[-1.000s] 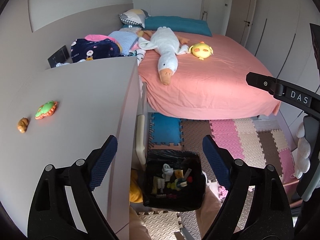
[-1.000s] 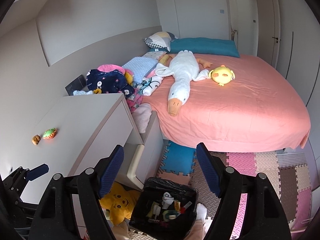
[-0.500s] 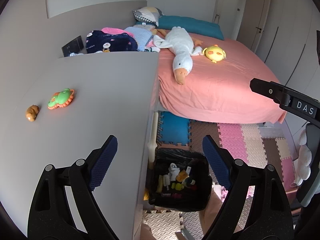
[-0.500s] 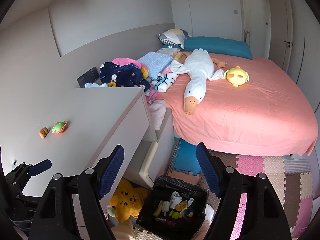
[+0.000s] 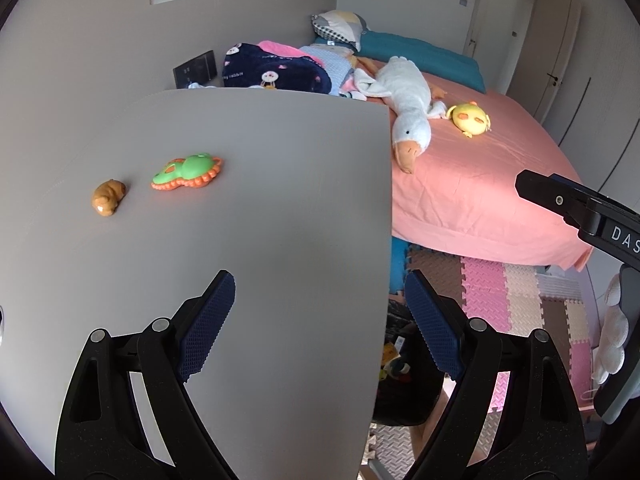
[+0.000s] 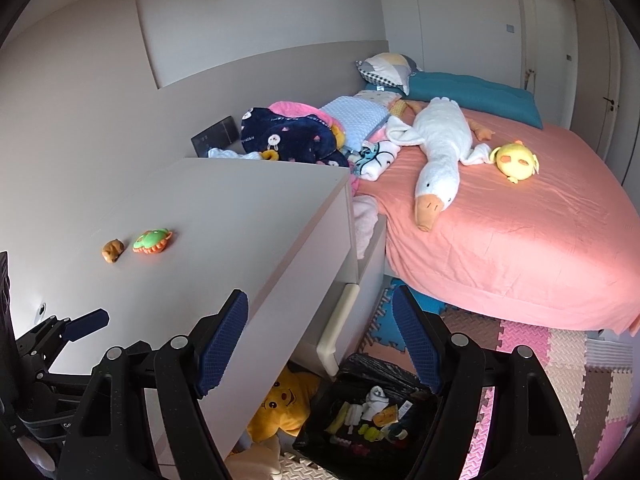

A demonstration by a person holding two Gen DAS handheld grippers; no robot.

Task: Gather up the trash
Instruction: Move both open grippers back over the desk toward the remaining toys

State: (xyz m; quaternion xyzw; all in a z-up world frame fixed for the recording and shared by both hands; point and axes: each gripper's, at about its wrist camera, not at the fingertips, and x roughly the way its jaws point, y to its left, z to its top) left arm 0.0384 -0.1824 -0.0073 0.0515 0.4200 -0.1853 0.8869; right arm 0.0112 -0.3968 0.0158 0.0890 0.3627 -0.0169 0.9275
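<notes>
**Two empty grippers over a bedroom counter**

Left wrist view: the left gripper (image 5: 316,312) hangs over the grey counter (image 5: 260,240), jaws spread and holding nothing. A green-and-orange toy (image 5: 186,171) lies on the counter, a small brown figure (image 5: 108,198) just beside it.

Right wrist view: the right gripper (image 6: 320,344), jaws also released and empty, points past the counter's edge. The black trash bin (image 6: 372,420), holding scraps, stands on the floor mats below the counter.

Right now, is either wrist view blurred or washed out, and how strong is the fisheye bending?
Left wrist view: sharp, grey dresser top edge bows strongly, corners black. Right wrist view: sharp too; sunlight brightens the salmon-pink bedsheet without hiding detail.
</notes>
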